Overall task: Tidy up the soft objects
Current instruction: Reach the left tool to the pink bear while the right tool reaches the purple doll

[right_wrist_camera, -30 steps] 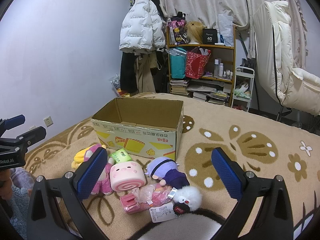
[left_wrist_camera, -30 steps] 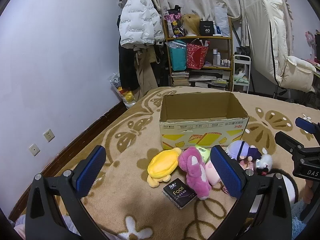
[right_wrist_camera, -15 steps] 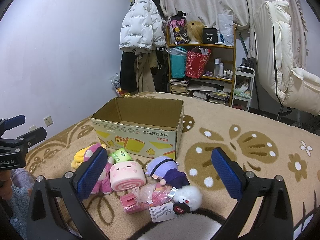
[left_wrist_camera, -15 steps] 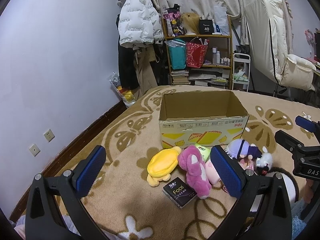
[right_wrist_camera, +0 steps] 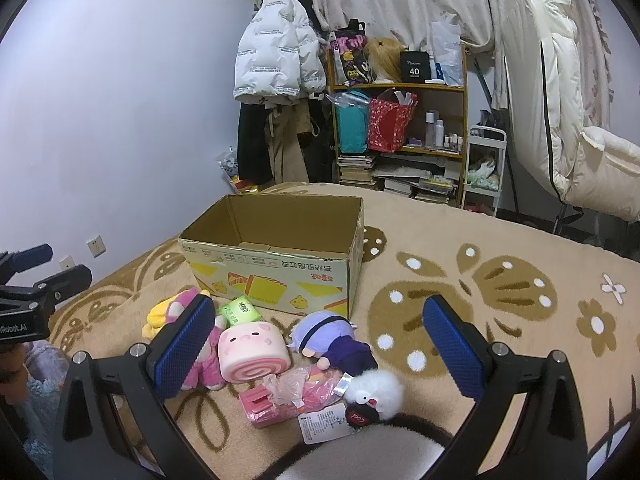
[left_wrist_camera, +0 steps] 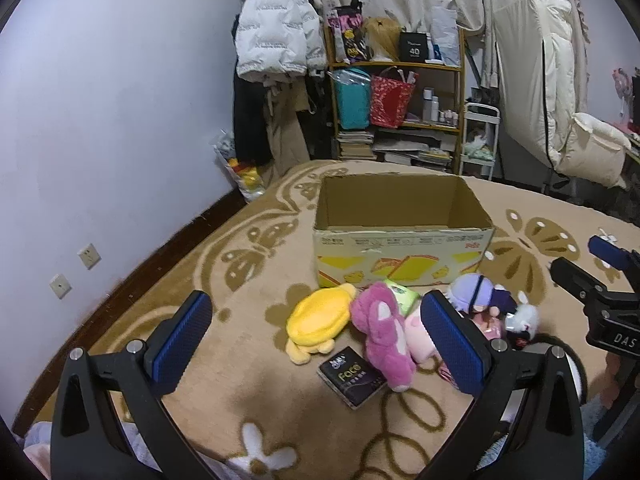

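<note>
An open cardboard box (left_wrist_camera: pixel 400 248) (right_wrist_camera: pixel 276 268) stands empty on a beige patterned blanket. In front of it lie a yellow plush (left_wrist_camera: pixel 318 316), a magenta bear plush (left_wrist_camera: pixel 380 336), a pink swirl-roll plush (right_wrist_camera: pixel 252 350), a purple-hooded doll (right_wrist_camera: pixel 336 340), a white fluffy toy (right_wrist_camera: pixel 376 392), a green tissue pack (right_wrist_camera: pixel 238 310) and a black "Face" tissue pack (left_wrist_camera: pixel 352 376). My left gripper (left_wrist_camera: pixel 320 344) hangs open above and short of the yellow and magenta plush. My right gripper (right_wrist_camera: pixel 320 348) is open over the roll plush and doll. Neither holds anything.
A wooden shelf (right_wrist_camera: pixel 400 128) with bags, books and bottles stands beyond the bed, with a white puffer jacket (right_wrist_camera: pixel 276 56) hanging left of it. A cream chair (right_wrist_camera: pixel 560 120) is at the right. A pink packet and paper tag (right_wrist_camera: pixel 320 424) lie by the toys.
Both grippers stay open and nearly still; the left wrist view has shifted very slightly, and no toy has moved.
</note>
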The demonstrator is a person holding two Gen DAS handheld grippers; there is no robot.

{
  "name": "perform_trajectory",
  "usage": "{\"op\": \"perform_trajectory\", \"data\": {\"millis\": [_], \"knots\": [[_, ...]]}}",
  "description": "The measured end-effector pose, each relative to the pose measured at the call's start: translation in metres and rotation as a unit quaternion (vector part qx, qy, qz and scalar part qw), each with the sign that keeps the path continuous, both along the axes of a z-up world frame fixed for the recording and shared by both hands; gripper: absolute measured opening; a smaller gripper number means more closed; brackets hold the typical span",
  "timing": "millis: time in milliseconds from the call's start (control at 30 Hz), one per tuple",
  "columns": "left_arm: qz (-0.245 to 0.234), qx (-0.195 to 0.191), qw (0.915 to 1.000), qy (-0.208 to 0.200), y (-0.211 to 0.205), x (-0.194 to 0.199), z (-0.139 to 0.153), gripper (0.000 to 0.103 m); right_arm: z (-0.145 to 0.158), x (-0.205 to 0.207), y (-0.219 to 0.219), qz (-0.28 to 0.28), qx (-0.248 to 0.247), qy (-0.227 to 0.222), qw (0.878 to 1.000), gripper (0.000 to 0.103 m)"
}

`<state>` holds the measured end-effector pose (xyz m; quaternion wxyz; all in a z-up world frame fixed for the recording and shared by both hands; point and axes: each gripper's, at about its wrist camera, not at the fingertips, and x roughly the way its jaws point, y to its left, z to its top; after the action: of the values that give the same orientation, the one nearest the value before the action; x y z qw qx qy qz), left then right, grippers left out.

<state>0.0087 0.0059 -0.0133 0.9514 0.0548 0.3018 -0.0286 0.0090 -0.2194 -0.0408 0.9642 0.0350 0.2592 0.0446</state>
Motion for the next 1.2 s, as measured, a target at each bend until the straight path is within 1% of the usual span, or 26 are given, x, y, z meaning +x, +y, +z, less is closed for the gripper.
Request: {"op": "perform_trajectory", "data": {"millis": [100, 233, 267, 433, 467, 667, 733, 900, 1100, 1200], "knots": [[-0.005, -0.001, 0.9999, 0.013, -0.002, 0.003, -0.001, 0.103, -0.007, 0.002, -0.002, 0.001, 0.003, 0.004, 1.0, 0.103], [-0.013, 0.011, 0.9995, 0.026, -0.011, 0.011, -0.003, 0.103, -0.013, 0.009, -0.001, 0.003, 0.007, 0.01, 1.0, 0.103], [-0.015, 0.015, 0.9994, 0.027, -0.013, 0.014, -0.004, 0.103, -0.007, 0.013, -0.004, 0.002, 0.007, 0.011, 1.0, 0.103], [-0.023, 0.059, 0.9976, 0.03, -0.031, 0.031, -0.01, 0.103, -0.007, 0.019, -0.005, -0.006, 0.005, 0.005, 1.0, 0.103], [-0.024, 0.061, 0.9973, 0.032, -0.032, 0.034, -0.011, 0.103, -0.006, 0.022, -0.006, -0.006, 0.005, 0.006, 1.0, 0.103], [-0.026, 0.054, 0.9963, 0.061, -0.039, 0.057, -0.023, 0.103, -0.01, 0.041, -0.006, 0.003, 0.005, 0.027, 1.0, 0.103], [-0.024, 0.046, 0.9957, 0.077, -0.042, 0.066, -0.033, 0.103, -0.014, 0.048, -0.002, 0.005, 0.003, 0.035, 0.999, 0.103], [-0.025, 0.045, 0.9928, 0.108, -0.05, 0.083, -0.056, 0.103, -0.023, 0.07, 0.004, 0.015, 0.001, 0.058, 0.998, 0.103], [-0.018, 0.044, 0.9906, 0.128, -0.053, 0.096, -0.074, 0.103, -0.037, 0.091, 0.005, 0.019, 0.012, 0.08, 0.997, 0.103], [-0.018, 0.049, 0.9893, 0.136, -0.055, 0.1, -0.082, 0.103, -0.047, 0.101, 0.001, 0.015, 0.011, 0.093, 0.996, 0.103]]}}
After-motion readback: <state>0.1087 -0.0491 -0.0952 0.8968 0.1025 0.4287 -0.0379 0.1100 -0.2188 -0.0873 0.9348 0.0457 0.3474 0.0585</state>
